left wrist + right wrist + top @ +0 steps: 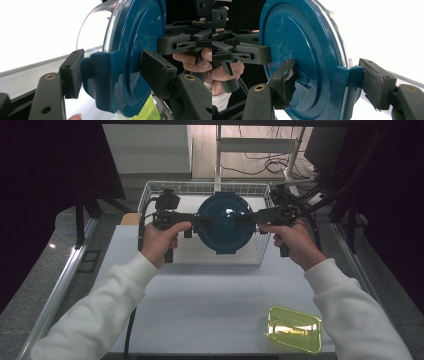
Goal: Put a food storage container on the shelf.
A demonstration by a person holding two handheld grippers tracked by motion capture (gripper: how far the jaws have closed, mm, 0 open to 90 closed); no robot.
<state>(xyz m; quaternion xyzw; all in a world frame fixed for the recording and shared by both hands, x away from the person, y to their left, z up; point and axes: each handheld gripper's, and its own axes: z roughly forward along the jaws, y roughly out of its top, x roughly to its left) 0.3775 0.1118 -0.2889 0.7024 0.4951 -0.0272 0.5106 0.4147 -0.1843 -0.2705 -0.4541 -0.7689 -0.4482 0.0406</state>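
Nearest the person, at the front right of the white desk (200, 315), lies a yellow-green translucent tray (294, 328), empty as far as can be seen and well apart from both hands. No writing can be made out on it.

Farther in, both forearms in white sleeves reach forward, and the two tongs hold one thing between them: a round container with a teal lid (224, 221), raised over the wire basket (150, 190) at the far edge of the desk. The left tongs (196, 220) take it from the person's left and the right tongs (248, 218) from the right.

In the left gripper view the jaws sit on either side of a teal clip tab (100, 80) at the rim, one pad on the clear bowl side (92, 30) and one on the lid face, closed on that edge. In the right gripper view the jaws likewise clamp the opposite teal tab (348, 82), so both tongs are gripping the container by its latches, and it is held on edge, lid toward the person.

The step in hand seems to be carrying the container, either lifting it out of the basket or lowering it in; which, I cannot tell. The next move calls for both hands travelling together, keeping equal squeeze so that neither tab slips or unlatches.

The lid bears no readable brand or label; only glare marks its surface.
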